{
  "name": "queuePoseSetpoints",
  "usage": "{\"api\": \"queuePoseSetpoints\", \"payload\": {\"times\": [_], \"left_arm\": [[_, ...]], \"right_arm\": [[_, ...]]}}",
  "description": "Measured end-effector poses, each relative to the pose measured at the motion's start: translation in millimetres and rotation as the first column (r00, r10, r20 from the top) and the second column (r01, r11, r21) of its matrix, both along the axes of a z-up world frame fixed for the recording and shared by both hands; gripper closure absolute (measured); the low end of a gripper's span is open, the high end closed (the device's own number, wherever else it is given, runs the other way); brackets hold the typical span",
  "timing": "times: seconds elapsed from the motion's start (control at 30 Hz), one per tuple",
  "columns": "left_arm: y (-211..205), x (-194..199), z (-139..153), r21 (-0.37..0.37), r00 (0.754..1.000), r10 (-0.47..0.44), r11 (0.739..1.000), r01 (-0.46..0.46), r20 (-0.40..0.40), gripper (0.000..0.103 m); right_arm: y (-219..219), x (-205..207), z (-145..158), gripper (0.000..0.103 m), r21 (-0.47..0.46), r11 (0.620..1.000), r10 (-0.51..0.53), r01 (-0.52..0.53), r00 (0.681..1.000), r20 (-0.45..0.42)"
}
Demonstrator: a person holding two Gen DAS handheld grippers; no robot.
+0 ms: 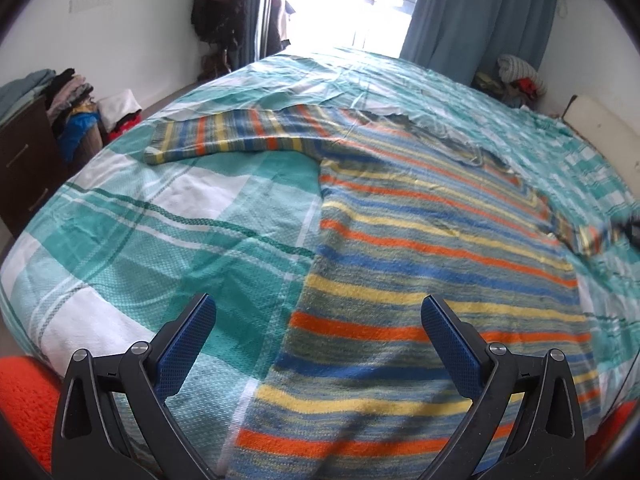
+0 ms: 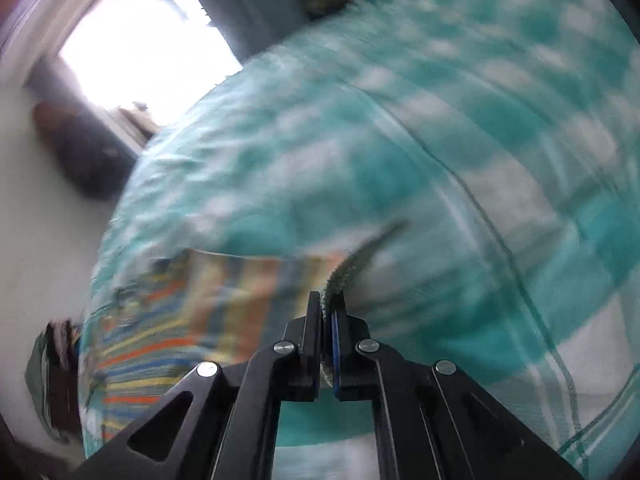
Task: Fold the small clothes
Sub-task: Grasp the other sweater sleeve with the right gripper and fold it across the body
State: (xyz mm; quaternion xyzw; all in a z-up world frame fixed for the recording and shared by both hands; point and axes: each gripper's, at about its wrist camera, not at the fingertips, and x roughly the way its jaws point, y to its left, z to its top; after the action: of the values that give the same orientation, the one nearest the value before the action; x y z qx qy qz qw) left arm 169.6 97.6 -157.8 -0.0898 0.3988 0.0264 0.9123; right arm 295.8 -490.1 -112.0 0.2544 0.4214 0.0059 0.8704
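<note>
A striped knit sweater (image 1: 420,248) in orange, blue, yellow and grey-green lies flat on the bed. Its left sleeve (image 1: 228,136) stretches out to the left. My left gripper (image 1: 318,312) is open and empty, low over the sweater's hem and left edge. At the far right of the left wrist view the right sleeve (image 1: 588,236) is lifted. In the blurred right wrist view my right gripper (image 2: 327,300) is shut on the cuff (image 2: 344,276) of that sleeve, with the sweater body (image 2: 160,320) to its left.
The bed has a teal and white checked cover (image 1: 160,240). A dark dresser (image 1: 24,168) with piled clothes stands at the left. A clothes heap (image 1: 516,80) sits by the blue curtain (image 1: 480,12). An orange cloth (image 1: 20,392) lies at the near left edge.
</note>
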Motion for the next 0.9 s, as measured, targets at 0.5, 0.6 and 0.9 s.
{"api": "queuePoseSetpoints", "payload": {"times": [0.5, 0.6, 0.9], "left_arm": [[17, 1, 3, -0.102, 0.999, 0.036, 0.994, -0.037, -0.006, 0.001], [17, 4, 2, -0.112, 0.999, 0.032, 0.993, -0.033, -0.011, 0.001], [6, 4, -4, -0.053, 0.999, 0.006, 0.999, -0.007, -0.033, 0.001]], "right_arm": [[263, 88, 83, 0.016, 0.157, 0.826, 0.528, -0.542, 0.84, 0.125], [234, 84, 64, 0.03, 0.127, 0.869, 0.473, -0.478, 0.879, 0.068], [182, 76, -93, 0.103, 0.016, 0.934, 0.342, -0.357, 0.88, -0.329]]}}
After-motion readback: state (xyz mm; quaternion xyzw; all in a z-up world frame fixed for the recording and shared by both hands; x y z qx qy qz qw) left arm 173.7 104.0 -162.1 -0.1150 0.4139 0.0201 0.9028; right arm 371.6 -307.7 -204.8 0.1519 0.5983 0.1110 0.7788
